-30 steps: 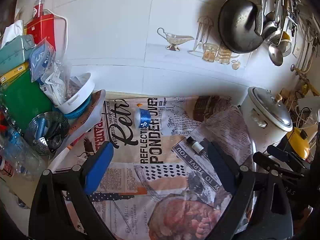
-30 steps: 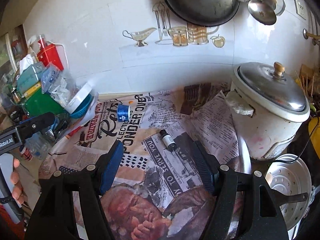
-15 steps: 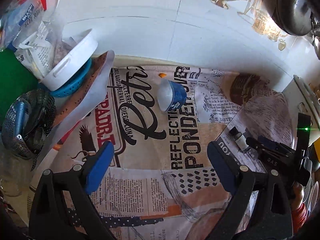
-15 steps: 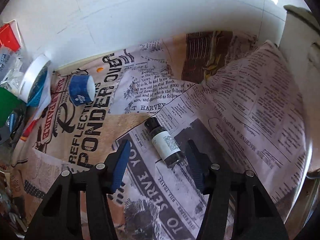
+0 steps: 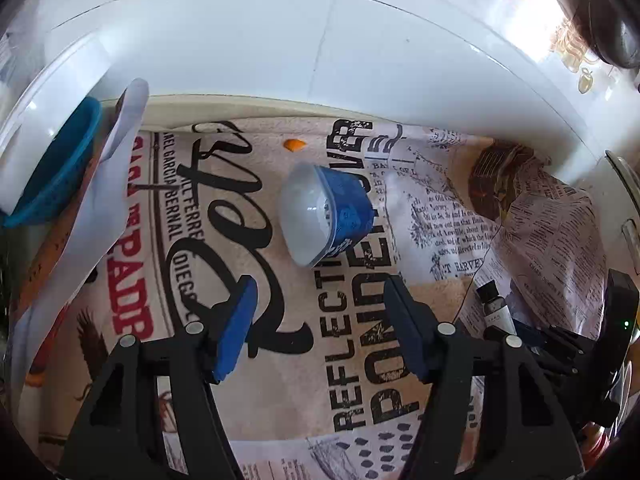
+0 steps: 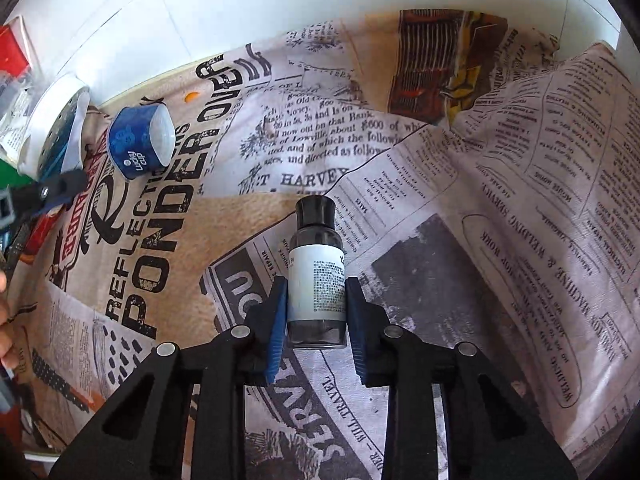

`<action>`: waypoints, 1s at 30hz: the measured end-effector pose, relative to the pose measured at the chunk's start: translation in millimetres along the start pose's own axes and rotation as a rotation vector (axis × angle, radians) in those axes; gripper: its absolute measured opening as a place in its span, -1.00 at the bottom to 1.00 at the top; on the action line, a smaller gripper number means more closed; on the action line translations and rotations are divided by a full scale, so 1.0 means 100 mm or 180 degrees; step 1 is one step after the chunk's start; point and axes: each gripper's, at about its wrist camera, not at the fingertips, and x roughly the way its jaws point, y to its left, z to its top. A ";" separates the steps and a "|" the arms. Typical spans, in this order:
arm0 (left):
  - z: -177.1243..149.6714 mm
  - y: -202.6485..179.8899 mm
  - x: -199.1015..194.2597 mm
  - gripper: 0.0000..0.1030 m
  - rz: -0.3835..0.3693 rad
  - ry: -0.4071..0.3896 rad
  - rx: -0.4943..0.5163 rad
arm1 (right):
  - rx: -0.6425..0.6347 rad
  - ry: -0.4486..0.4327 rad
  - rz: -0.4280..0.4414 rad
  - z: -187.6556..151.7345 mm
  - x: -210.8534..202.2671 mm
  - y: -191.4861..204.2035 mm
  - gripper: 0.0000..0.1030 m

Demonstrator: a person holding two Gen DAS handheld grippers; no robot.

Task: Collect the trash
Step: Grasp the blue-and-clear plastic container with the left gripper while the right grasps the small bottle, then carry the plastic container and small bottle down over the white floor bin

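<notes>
A blue plastic cup (image 5: 326, 214) lies on its side on the newspaper-print cloth (image 5: 280, 360), just ahead of my left gripper (image 5: 320, 316), which is open and empty. The cup also shows in the right wrist view (image 6: 140, 146). A small dark bottle (image 6: 316, 268) with a white label and black cap lies on the cloth. My right gripper (image 6: 316, 308) has closed around its lower half, both pads touching its sides. The bottle also shows in the left wrist view (image 5: 494, 304).
A white tiled wall (image 5: 320, 40) rises right behind the cloth. A white bowl stacked in a blue colander (image 5: 52, 168) sits at the left. A small orange scrap (image 5: 294, 145) lies near the wall. A loose newspaper sheet (image 6: 520, 200) is humped up on the right.
Both grippers moved forward and down. The right gripper narrowed and closed onto the bottle. The left gripper came close to the blue cup and narrowed somewhat.
</notes>
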 end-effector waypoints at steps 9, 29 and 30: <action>0.22 -0.13 0.32 -0.35 0.0001 -0.0045 0.0217 | 0.0161 -0.0202 0.0035 -0.06 -0.10 -0.04 -0.51; -0.05 -0.77 -0.50 -0.92 0.0037 -0.0393 0.0442 | 0.0236 -0.0703 0.0109 -0.12 -0.98 -0.16 -0.51; -0.09 -0.82 -0.61 -0.92 0.0043 -0.0440 0.0459 | 0.0217 -0.0749 0.0111 -0.15 -1.08 -0.18 -0.51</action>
